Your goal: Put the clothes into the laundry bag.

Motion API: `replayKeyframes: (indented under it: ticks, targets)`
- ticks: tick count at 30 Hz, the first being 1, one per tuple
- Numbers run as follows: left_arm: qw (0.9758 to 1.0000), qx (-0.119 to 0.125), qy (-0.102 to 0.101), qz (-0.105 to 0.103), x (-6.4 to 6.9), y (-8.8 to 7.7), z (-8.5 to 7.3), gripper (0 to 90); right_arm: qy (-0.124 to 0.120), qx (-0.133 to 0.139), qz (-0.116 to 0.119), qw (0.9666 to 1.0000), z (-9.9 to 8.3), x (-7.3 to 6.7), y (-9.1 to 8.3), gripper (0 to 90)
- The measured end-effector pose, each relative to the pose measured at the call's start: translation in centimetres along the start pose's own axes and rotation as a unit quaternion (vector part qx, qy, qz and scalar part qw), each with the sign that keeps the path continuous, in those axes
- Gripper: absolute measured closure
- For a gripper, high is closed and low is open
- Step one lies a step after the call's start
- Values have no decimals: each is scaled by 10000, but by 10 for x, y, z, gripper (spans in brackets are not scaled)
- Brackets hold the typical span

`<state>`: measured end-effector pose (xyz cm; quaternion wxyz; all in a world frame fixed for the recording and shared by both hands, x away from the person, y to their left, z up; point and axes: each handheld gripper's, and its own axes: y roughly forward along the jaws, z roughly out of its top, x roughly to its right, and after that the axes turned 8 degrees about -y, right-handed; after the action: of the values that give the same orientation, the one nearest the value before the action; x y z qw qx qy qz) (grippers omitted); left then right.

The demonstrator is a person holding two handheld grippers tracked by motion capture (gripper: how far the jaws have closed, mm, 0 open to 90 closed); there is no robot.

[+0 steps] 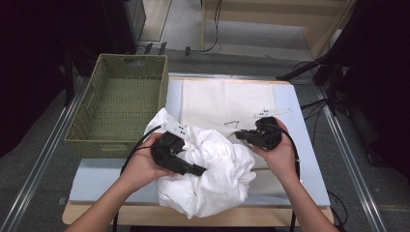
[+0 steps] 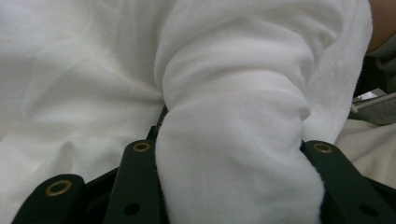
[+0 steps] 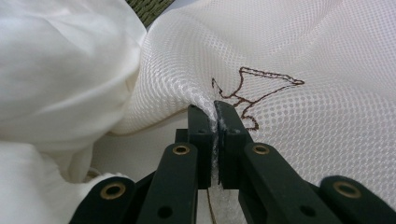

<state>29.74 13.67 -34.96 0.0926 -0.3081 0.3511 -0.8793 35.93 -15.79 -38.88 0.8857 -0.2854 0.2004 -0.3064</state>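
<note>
The white garment (image 1: 212, 166) sits bunched in a soft heap at the near end of the table (image 1: 92, 181), just right of the green wicker basket (image 1: 118, 104), with its far side overlapping the near edge of the mesh laundry bag (image 1: 227, 101) that lies flat beyond it. The left gripper (image 1: 193, 169) is dug into the heap, and the left gripper view tells it best: a thick roll of the garment (image 2: 233, 154) fills the gap between the two black jaws, which press on it from either side, so that is a firm hold on a fat fold. The right gripper (image 1: 241, 135), right of the basket and past the heap, has its jaws pinched tight on the bag's edge, and the right gripper view shows the mesh laundry bag (image 3: 299, 93) puckering up from that pinch beside a brown stitched outline. As for handling, the garment looks light, limp and bulky; it will sag and spill wherever it isn't gathered, so a deep bite on a bunched fold, as here, beats a nip at a loose edge. The mesh looks thin and floppy, best taken at its rim to lift the mouth open. The high view gives the whole layout, basket included, but not the jaw contact; the gripper views give the contact and the mesh weave up close.
</note>
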Motion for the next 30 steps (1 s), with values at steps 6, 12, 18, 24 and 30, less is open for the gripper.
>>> replayKeyframes:
  ticks: [6, 12, 18, 24, 30]
  targets:
    - [9998, -107, 38, -186, 8, 14, 4, 578, 29, 80, -55, 9999, 3, 0, -6, 876]
    - [9998, -81, 14, -176, 12, 27, 9, 577, 29, 157, -87, 9998, 4, 1, -11, 876]
    - [9987, 118, -190, 450, -1, 34, 13, 576, -34, 81, -122, 9999, 6, -2, -10, 877]
    - [9967, 189, -338, 714, -12, 47, 12, 574, -84, 31, -137, 9999, 9, -8, -11, 881]
    - [9967, 114, -377, 717, -16, 63, 15, 575, -158, 65, -150, 9997, 14, -16, -13, 884]
